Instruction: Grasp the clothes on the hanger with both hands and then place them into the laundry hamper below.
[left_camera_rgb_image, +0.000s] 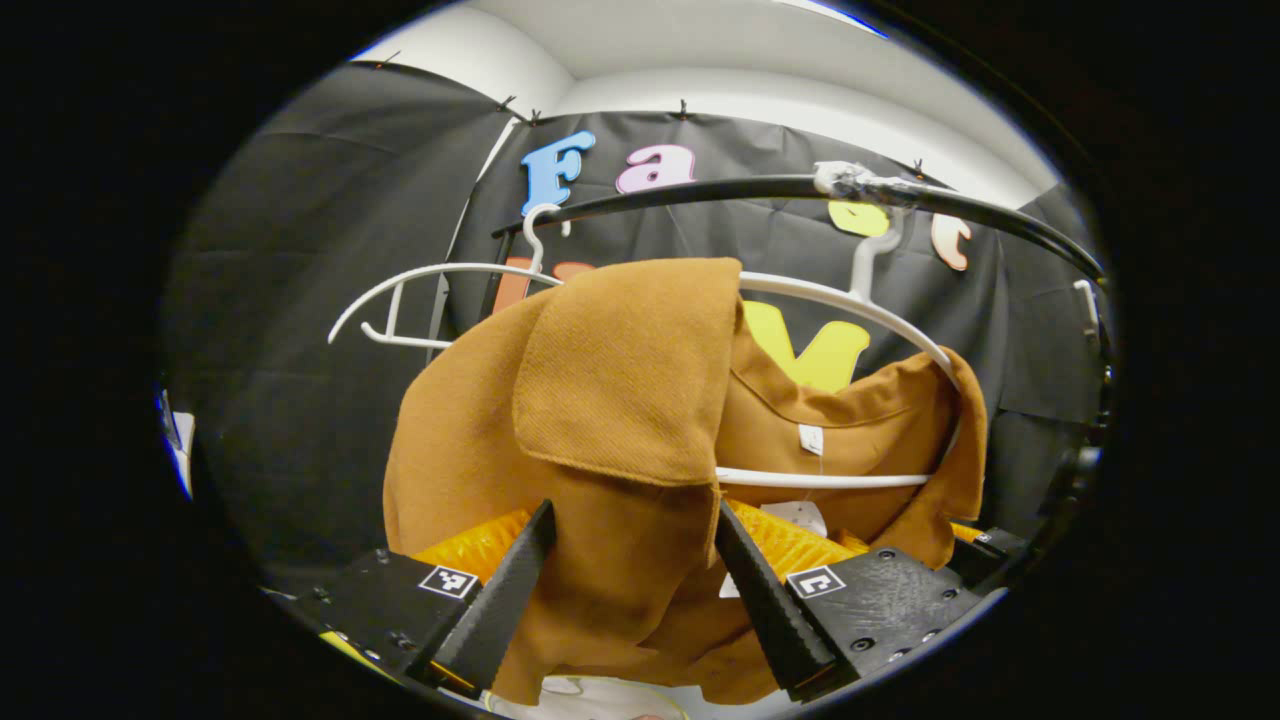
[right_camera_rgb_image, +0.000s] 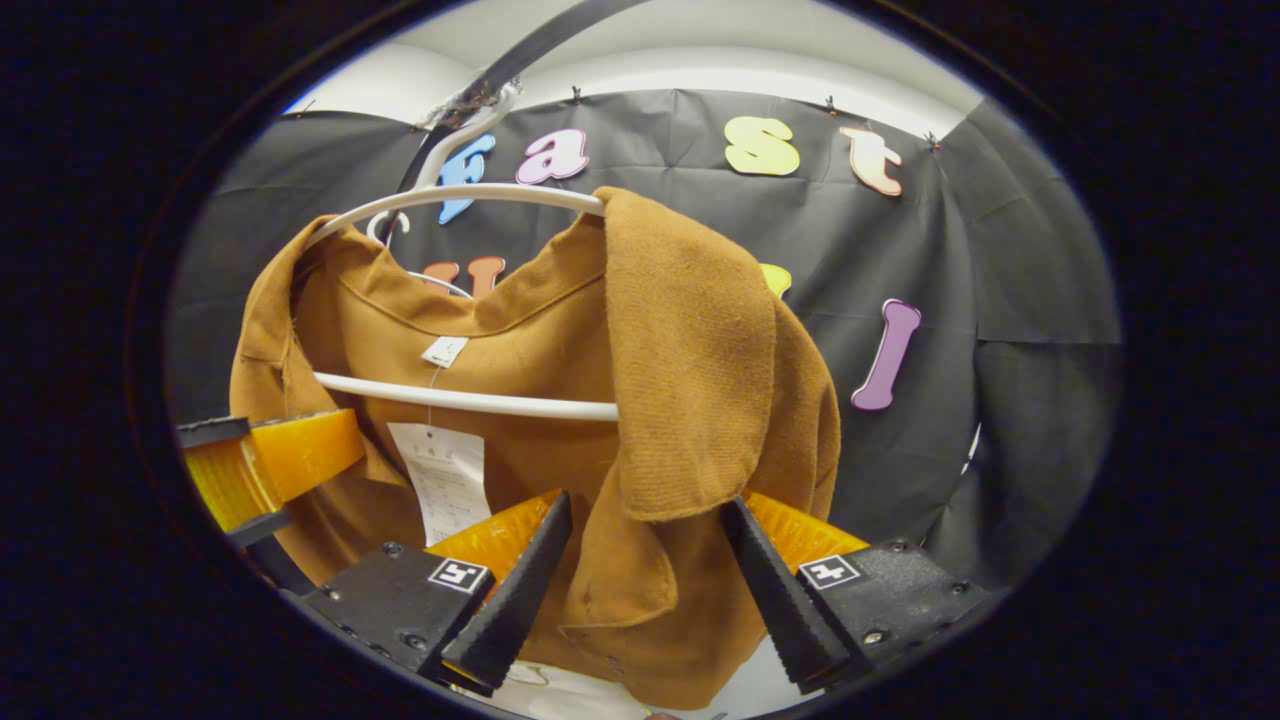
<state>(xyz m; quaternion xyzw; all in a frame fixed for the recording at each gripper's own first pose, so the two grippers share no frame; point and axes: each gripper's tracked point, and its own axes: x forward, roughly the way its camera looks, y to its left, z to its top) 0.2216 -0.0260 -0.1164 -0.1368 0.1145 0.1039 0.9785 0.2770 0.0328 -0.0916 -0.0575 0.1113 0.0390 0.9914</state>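
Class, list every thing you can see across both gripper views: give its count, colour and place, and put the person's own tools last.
Garment: one, brown, draped on a hanger.
Hangers: two, white, on the rail; the far one bare.
Rail: one, black, overhead.
Paper tag: one, white, inside the garment.
Booth wall: black cloth, behind.
Left claw: open, fingers either side of a garment fold.
Right claw: open, likewise.

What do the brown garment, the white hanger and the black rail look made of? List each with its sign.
Brown garment: looks like woven cloth, matte, with a fine ribbed texture and soft folds.
White hanger: probably plastic, smooth with a slight sheen; coated metal is possible.
Black rail: likely metal or plastic tube, glossy highlights.
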